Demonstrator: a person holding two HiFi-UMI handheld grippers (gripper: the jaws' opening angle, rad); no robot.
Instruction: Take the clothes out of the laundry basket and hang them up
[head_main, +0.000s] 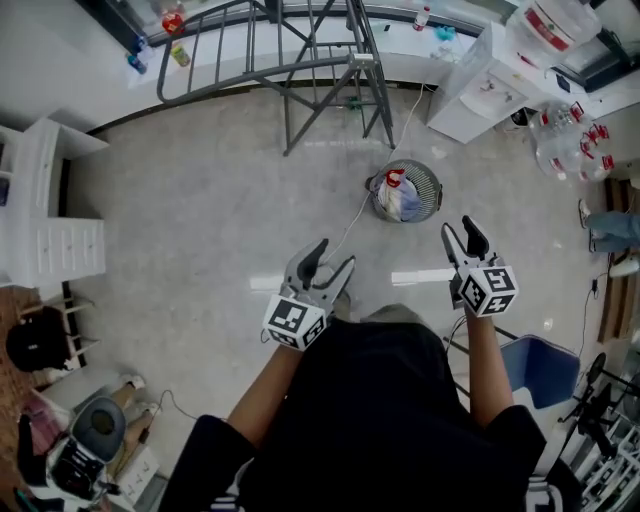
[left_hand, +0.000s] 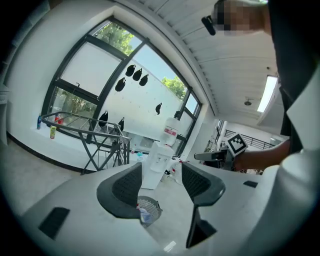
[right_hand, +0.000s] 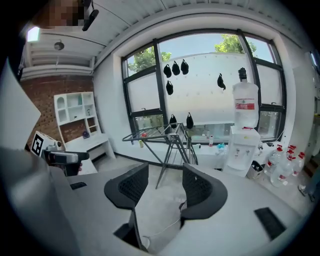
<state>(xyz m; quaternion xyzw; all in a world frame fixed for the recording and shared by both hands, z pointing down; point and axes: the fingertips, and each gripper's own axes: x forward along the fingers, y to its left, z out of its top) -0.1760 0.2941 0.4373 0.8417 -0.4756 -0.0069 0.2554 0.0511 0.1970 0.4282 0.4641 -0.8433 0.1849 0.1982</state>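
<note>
You hold both forearms out in front, left tongs and right tongs each wide open and empty, pointing toward the wire laundry basket of clothes on the floor ahead.

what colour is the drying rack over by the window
The drying rack is dark grey metal; the head view shows it best.

Nothing legible — the water bottle label is blurred.
</note>
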